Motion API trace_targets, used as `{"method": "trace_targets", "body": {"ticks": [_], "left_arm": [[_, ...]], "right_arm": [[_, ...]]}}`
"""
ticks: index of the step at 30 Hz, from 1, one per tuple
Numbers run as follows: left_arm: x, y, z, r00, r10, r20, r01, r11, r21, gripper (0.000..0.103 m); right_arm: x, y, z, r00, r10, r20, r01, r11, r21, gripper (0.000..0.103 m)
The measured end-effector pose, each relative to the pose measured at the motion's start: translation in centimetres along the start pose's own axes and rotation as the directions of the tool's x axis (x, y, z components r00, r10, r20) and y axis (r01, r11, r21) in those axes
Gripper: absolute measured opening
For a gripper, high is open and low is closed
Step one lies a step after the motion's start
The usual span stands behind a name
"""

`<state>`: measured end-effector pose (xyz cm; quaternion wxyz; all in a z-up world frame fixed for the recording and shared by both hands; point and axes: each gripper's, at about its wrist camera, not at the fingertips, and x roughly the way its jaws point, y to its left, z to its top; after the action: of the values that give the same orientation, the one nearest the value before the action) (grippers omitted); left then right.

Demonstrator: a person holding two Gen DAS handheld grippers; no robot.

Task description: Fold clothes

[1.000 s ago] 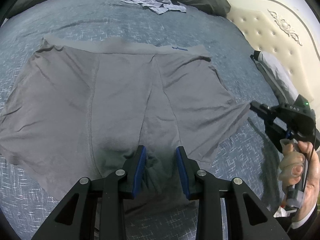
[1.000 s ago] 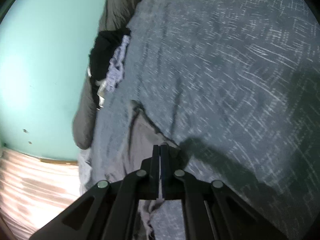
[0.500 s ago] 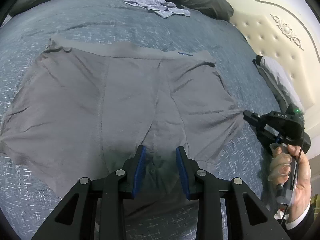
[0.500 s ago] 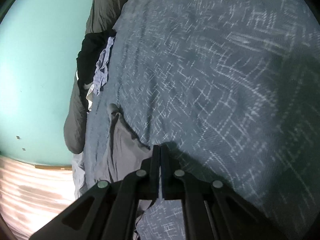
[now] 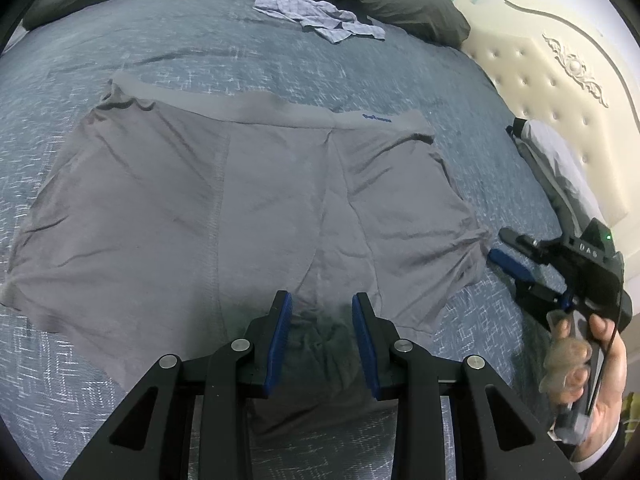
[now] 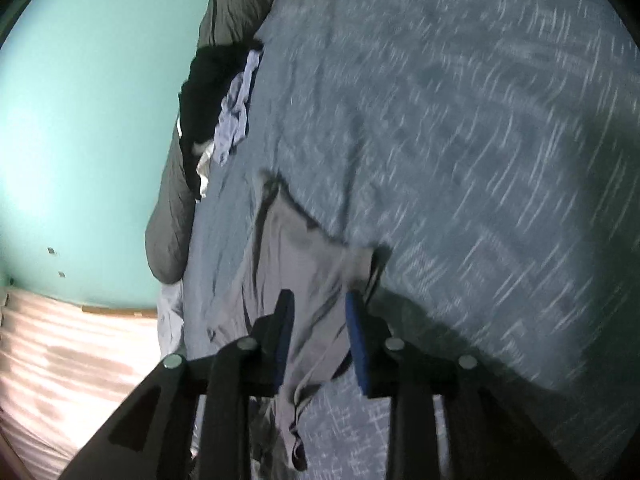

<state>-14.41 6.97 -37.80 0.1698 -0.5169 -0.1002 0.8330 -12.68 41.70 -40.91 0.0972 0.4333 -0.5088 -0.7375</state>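
Observation:
Grey boxer shorts (image 5: 260,208) lie spread flat on the blue patterned bedspread (image 5: 120,40), waistband at the far side. My left gripper (image 5: 321,298) stands over the crotch seam with its blue pads apart. Wrinkled cloth lies in the shadow between them, and the pads are not pressing on it. At the right leg hem, my right gripper (image 5: 496,245) is opening, held in a person's hand (image 5: 592,364). In the right wrist view the hem of the shorts (image 6: 296,248) hangs loosely between the right gripper's (image 6: 319,296) parted pads, untouched by them.
A crumpled blue checked garment (image 5: 320,20) and dark pillows (image 5: 408,4) lie at the far end of the bed. A cream tufted headboard (image 5: 552,80) rises on the right, with a pale folded item (image 5: 552,160) beside it. A teal wall (image 6: 100,120) stands beyond the bed.
The right gripper was shut on the right leg hem and has now opened, leaving the hem slack on the bed. The left gripper has stayed where it was.

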Motion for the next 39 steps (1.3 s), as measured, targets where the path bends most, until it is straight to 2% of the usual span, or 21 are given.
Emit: {"method": "trace_targets", "body": {"ticks": [9,14,19,28,32,39], "left_arm": [[-0.1,0.1,0.0,1.0,0.002,0.001,-0.002,1.0,-0.001,0.034],[-0.2,0.3,0.1,1.0,0.004,0.003,-0.004,1.0,-0.004,0.034],[-0.3,0.4,0.0,1.0,0.005,0.006,-0.005,1.0,-0.005,0.034],[-0.5,0.6,0.1,1.0,0.007,0.009,-0.007,1.0,-0.01,0.034],[-0.6,0.7,0.0,1.0,0.006,0.007,-0.006,1.0,-0.008,0.034],[-0.9,1.3,0.0,1.0,0.008,0.014,-0.008,1.0,-0.019,0.034]], "right_arm": [[1.9,1.3,-2.8,0.992,0.059,-0.109,-0.061,0.998,-0.011,0.027],[3.1,1.1,-3.9,0.987,0.029,-0.155,-0.03,1.0,-0.001,0.027],[2.7,1.7,-3.7,0.989,0.054,-0.135,-0.057,0.998,-0.015,0.027],[3.7,0.9,-4.2,0.985,-0.01,-0.171,0.01,1.0,-0.002,0.025],[3.8,1.0,-3.8,0.989,0.027,-0.149,-0.024,0.999,0.021,0.025],[3.3,1.0,-3.0,0.994,-0.029,-0.105,0.032,0.999,0.02,0.025]]}}
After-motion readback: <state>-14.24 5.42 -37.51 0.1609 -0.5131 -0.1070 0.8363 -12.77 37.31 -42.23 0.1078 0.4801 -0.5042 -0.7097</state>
